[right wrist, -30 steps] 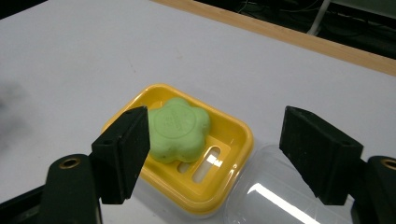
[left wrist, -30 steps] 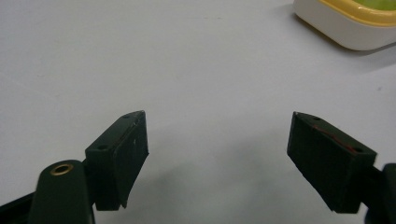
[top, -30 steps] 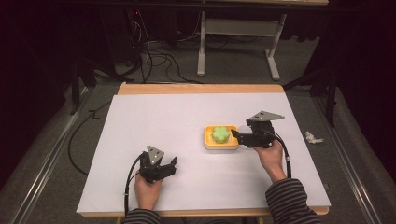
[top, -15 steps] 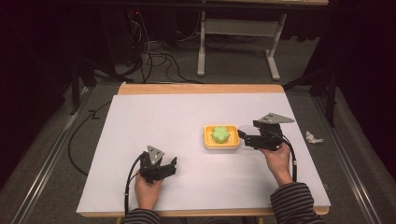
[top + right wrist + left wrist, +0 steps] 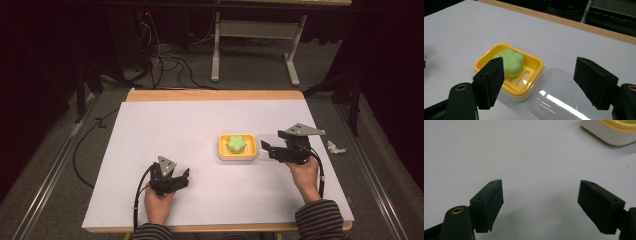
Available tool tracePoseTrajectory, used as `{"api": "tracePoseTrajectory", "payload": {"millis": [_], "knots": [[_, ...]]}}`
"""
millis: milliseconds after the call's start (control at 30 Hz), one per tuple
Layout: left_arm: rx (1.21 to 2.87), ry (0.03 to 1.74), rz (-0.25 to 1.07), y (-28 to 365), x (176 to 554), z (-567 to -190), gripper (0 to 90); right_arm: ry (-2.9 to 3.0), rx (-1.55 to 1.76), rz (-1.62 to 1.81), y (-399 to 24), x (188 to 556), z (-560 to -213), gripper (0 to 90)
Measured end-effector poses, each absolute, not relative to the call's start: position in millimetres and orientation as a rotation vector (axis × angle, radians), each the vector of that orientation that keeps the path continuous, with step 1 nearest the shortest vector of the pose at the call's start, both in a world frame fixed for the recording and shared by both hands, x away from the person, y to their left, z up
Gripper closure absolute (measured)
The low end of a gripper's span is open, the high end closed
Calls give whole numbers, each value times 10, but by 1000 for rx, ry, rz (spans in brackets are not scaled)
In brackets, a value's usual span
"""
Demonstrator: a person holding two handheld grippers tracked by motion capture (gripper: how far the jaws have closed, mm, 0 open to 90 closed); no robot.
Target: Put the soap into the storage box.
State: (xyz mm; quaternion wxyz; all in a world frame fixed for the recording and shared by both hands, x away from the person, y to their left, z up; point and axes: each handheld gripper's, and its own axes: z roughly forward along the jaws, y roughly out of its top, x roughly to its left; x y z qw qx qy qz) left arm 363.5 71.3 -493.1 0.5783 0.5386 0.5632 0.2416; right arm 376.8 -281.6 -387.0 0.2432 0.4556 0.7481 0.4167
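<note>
A yellow soap dish (image 5: 223, 148) (image 5: 537, 63) sits right of centre on the white table, with a green flower-shaped soap (image 5: 237, 144) (image 5: 511, 62) in it. A clear plastic lid (image 5: 263, 140) (image 5: 564, 100) lies flat on the table against the dish's right side. My right gripper (image 5: 266, 150) (image 5: 539, 72) is open just right of the dish, low over the lid, with nothing between its jaws. My left gripper (image 5: 185, 177) (image 5: 540, 195) is open near the front edge over bare table. A corner of the dish (image 5: 609, 133) shows at the top right of the left gripper view.
The table's far side ends in a wooden strip (image 5: 215, 95). A small crumpled white scrap (image 5: 336, 147) lies off the right edge. Cables (image 5: 170, 60) and a metal desk frame (image 5: 255, 30) are on the floor behind the table.
My right gripper has drawn back to the right, away from the soap dish. The left gripper has stayed put.
</note>
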Motion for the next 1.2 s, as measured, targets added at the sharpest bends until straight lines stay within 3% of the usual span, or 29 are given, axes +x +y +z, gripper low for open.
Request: {"api": "tracePoseTrajectory", "payload": {"millis": [1200], "knots": [[1256,1313,564,714,3629,-4928,209,2016,1301,1120,-3094,3430,-3979,249]]}}
